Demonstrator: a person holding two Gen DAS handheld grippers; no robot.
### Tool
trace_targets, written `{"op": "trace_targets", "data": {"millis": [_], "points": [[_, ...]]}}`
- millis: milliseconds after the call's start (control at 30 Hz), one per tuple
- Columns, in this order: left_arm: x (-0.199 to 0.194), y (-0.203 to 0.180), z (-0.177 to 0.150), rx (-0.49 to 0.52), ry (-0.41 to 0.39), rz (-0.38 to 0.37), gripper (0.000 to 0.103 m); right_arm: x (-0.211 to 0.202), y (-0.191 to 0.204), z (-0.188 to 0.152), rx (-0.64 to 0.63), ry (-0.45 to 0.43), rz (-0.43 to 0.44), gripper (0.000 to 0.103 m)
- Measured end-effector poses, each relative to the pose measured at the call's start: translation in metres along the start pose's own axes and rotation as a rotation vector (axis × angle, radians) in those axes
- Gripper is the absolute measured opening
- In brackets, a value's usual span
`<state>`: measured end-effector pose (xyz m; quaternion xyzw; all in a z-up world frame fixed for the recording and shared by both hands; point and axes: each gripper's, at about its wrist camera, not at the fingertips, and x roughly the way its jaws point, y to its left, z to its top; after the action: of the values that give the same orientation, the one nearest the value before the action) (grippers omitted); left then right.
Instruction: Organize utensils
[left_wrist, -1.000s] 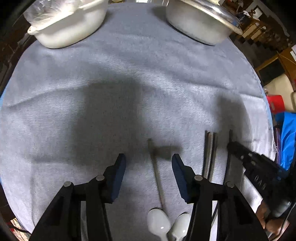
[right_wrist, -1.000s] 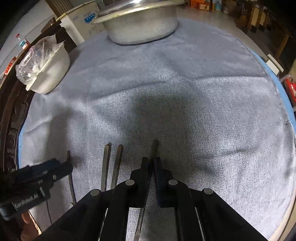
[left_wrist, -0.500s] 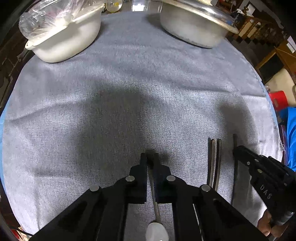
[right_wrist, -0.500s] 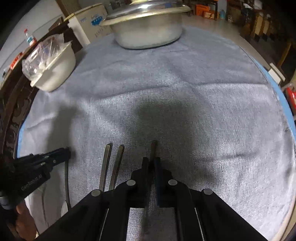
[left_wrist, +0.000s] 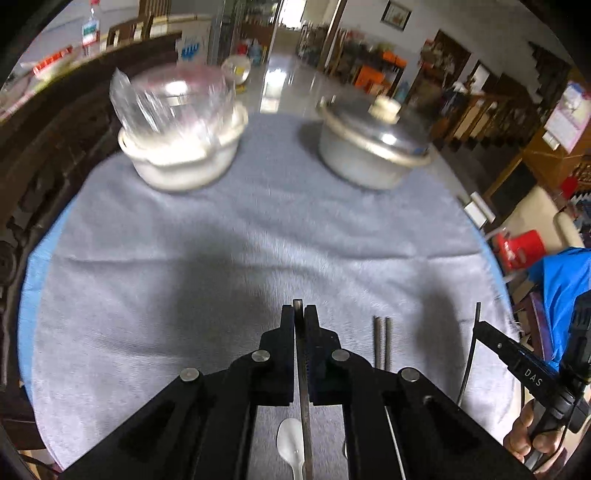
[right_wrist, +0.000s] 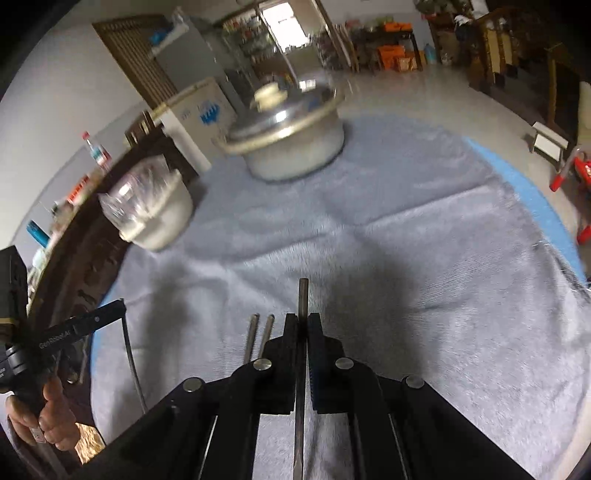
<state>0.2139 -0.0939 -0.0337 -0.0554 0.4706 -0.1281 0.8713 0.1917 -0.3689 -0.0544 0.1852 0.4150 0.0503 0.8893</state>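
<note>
A round table (left_wrist: 40, 258) with a blue edge is covered by a grey cloth (left_wrist: 229, 258). At its far side a white bowl (left_wrist: 184, 162) holding clear plastic and a lidded metal pot (left_wrist: 369, 155) are set well apart. Nearer, two dark utensil handles (left_wrist: 380, 339) and a white spoon (left_wrist: 290, 439) are laid on the cloth.

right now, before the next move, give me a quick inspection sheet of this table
surface: grey cloth over a round table, creased.
job's things: pair of chopsticks lying side by side on the cloth; white spoon on the cloth near the table's edge.
clutter: white bowl holding a clear plastic bag; lidded metal pot, both at the far side.
grippers: left hand-held gripper shut on thin metal utensil; right hand-held gripper shut on flat metal utensil.
cables: nothing seen.
surroundings: blurred room with furniture; red stool beside the table.
</note>
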Motion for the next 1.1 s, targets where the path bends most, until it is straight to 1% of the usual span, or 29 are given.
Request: {"op": "trace_targets", "data": {"millis": [67, 133, 267, 367, 400, 533, 700, 833, 1033, 1100], "points": [[-0.018, -0.001, 0.0, 0.01, -0.042, -0.002, 0.005, -0.02, 0.002, -0.004, -0.009, -0.051, 0.009, 0.006], [-0.039, 0.003, -0.001, 0.014, -0.086, -0.002, 0.005, -0.044, 0.005, -0.011, -0.022, -0.108, 0.0, 0.006], [-0.073, 0.016, -0.006, -0.009, -0.154, 0.005, 0.005, -0.086, 0.006, -0.027, -0.023, -0.207, -0.007, 0.006], [-0.098, 0.032, -0.018, -0.047, -0.204, 0.003, 0.005, -0.114, 0.006, -0.042, -0.01, -0.282, -0.018, 0.006], [-0.101, 0.035, -0.021, -0.058, -0.215, 0.004, 0.005, -0.123, 0.006, -0.047, 0.001, -0.306, -0.017, 0.006], [-0.126, 0.052, -0.041, -0.111, -0.26, -0.005, 0.005, -0.149, 0.007, -0.064, 0.031, -0.381, -0.015, 0.006], [-0.158, 0.067, -0.062, -0.16, -0.314, -0.012, 0.004, -0.181, 0.017, -0.078, 0.034, -0.466, -0.017, 0.005], [-0.182, 0.072, -0.075, -0.174, -0.358, -0.008, 0.004, -0.203, 0.027, -0.081, 0.018, -0.523, -0.029, 0.005], [-0.205, 0.075, -0.083, -0.176, -0.389, -0.027, 0.004, -0.219, 0.037, -0.081, -0.009, -0.542, -0.032, 0.005], [-0.213, 0.073, -0.086, -0.162, -0.401, -0.02, 0.004, -0.224, 0.04, -0.082, -0.02, -0.549, -0.036, 0.005]]}}
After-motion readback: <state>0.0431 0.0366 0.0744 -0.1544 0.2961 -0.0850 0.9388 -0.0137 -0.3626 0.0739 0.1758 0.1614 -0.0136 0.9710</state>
